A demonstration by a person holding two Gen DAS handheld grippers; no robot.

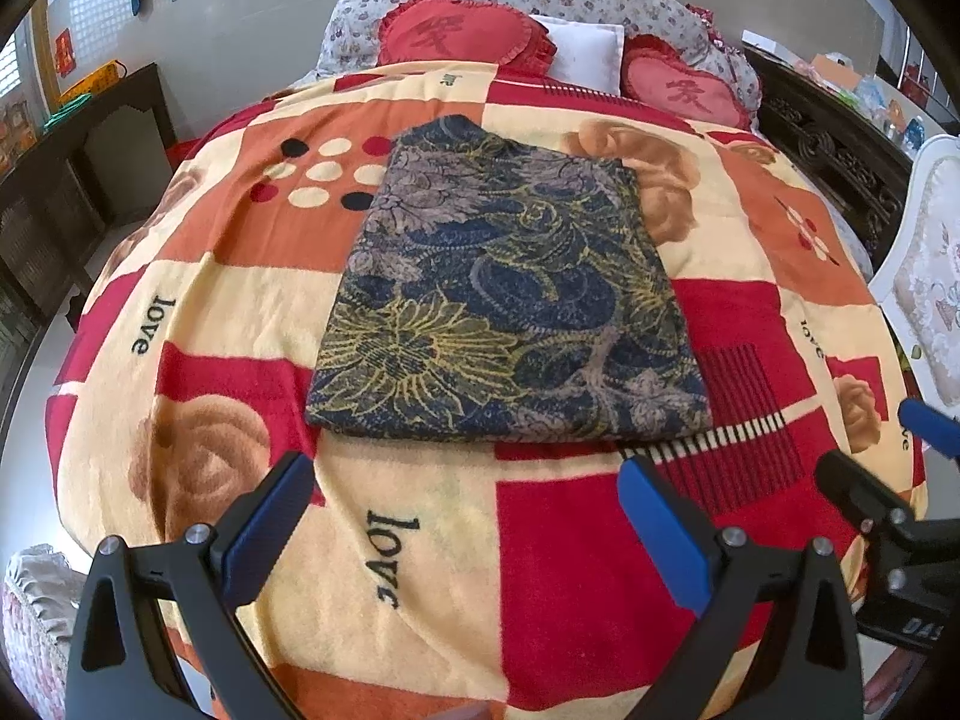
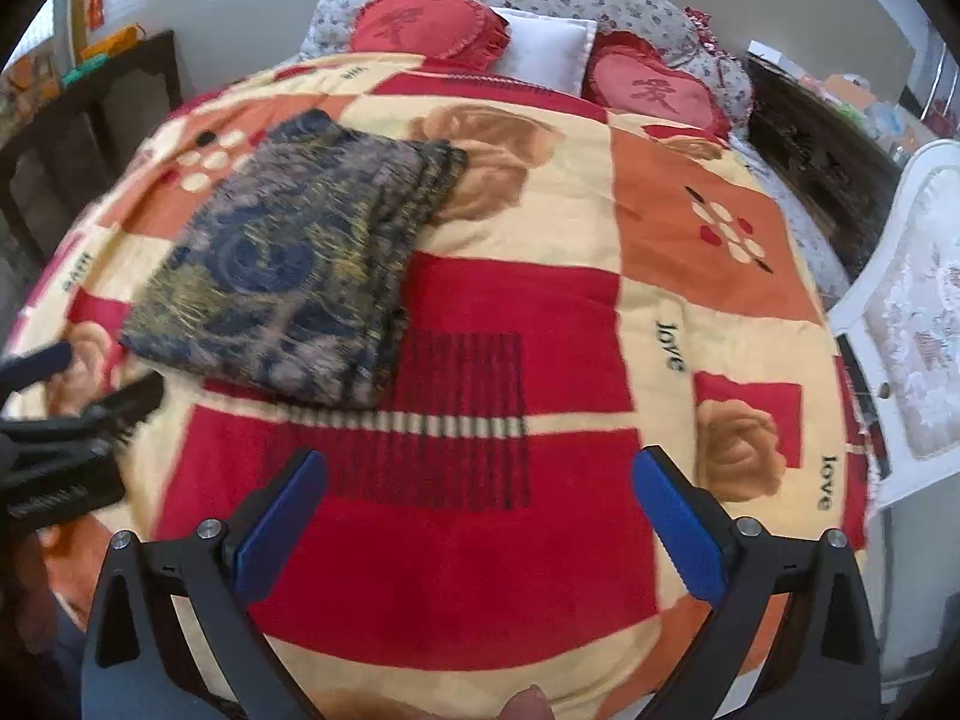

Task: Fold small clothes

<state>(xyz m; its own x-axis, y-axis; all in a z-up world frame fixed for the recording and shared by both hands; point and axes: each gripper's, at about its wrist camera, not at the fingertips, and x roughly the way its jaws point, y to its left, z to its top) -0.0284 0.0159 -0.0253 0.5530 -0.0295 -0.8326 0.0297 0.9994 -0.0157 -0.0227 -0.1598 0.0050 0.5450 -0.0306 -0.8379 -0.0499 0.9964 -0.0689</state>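
Left wrist fisheye: folded floral garment (image 1: 510,294) lies frame-centre on a "love"-printed blanket (image 1: 384,552); left hand-held gripper (image 1: 465,531) and right hand-held gripper (image 2: 477,531) both gape, holding nothing.

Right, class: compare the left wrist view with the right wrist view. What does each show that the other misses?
Only the left wrist view shows the folded garment sharply, from straight on. Only the right wrist view shows its stacked layers along one side edge. Both share the patchwork blanket, the white pillow, the heart cushions and both open claws: left claw, right claw.
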